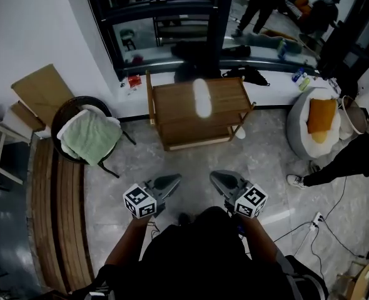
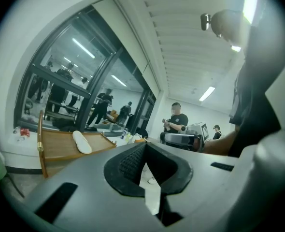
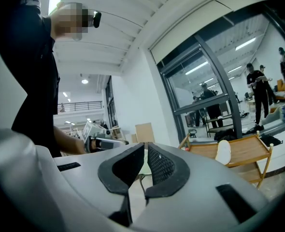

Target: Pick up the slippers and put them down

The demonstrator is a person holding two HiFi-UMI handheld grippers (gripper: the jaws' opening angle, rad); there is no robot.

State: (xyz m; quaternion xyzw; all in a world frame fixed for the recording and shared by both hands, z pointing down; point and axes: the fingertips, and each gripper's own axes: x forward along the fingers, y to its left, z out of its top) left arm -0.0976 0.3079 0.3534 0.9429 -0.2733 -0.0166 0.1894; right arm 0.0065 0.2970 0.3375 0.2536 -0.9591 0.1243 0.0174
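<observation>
One white slipper [image 1: 201, 97] lies on top of a low wooden rack [image 1: 172, 105] by the glass wall, ahead of me. It also shows in the left gripper view as the slipper [image 2: 82, 142] and in the right gripper view as the slipper [image 3: 223, 152]. My left gripper [image 1: 175, 179] and right gripper [image 1: 214, 175] are held side by side close to my body, well short of the rack. They point level and slightly toward each other. The left gripper [image 2: 145, 145] and the right gripper [image 3: 145, 144] are both shut, with nothing between the pads. I see no second slipper.
A round chair with a green towel [image 1: 90, 133] stands left of the rack, and a wooden bench [image 1: 53, 211] runs along the left. A grey beanbag with an orange cushion [image 1: 316, 120] and a seated person [image 1: 353, 158] are on the right. Cables and a power strip [image 1: 316, 220] lie on the floor.
</observation>
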